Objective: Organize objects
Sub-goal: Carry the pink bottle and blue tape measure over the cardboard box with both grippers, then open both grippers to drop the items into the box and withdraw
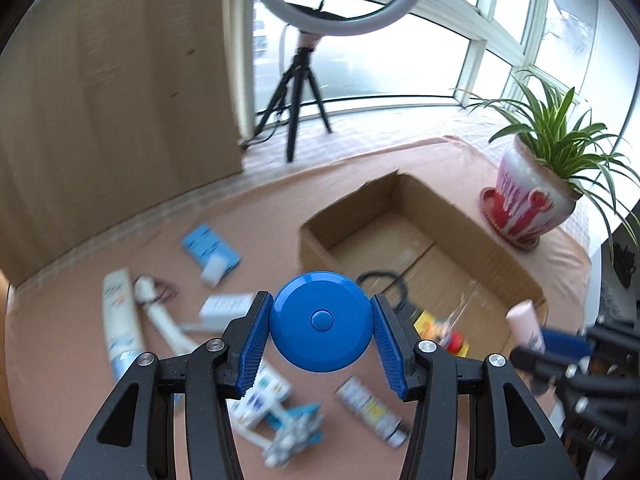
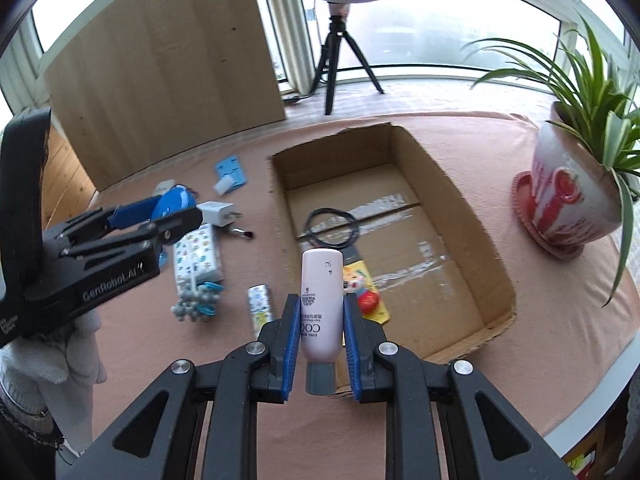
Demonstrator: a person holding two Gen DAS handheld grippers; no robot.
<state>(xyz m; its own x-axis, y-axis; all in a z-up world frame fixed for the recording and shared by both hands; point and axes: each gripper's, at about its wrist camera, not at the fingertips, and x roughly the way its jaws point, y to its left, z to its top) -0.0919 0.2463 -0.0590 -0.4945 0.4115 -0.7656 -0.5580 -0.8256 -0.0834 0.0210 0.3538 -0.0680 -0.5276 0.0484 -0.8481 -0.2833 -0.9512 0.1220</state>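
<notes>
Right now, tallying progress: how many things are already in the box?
2: a black cable coiled mid-floor of the box, and a yellow toy pack at its near end, partly hidden behind the pink tube.

A box (image 2: 460,216) sits mid-bench (image 2: 480,140), a cable (image 2: 332,226) and toy (image 2: 366,294) lying in it. A potted plant (image 2: 576,200) stands to its right; a charger (image 2: 216,213) and tissue pack (image 2: 198,256) lie to its left.

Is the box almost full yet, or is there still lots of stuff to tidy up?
Not full yet. The cardboard box holds only a black cable and a yellow toy pack. The left gripper holds a blue round case; the right gripper holds a pink tube. The charger, patterned box and more wait on the table.
</notes>
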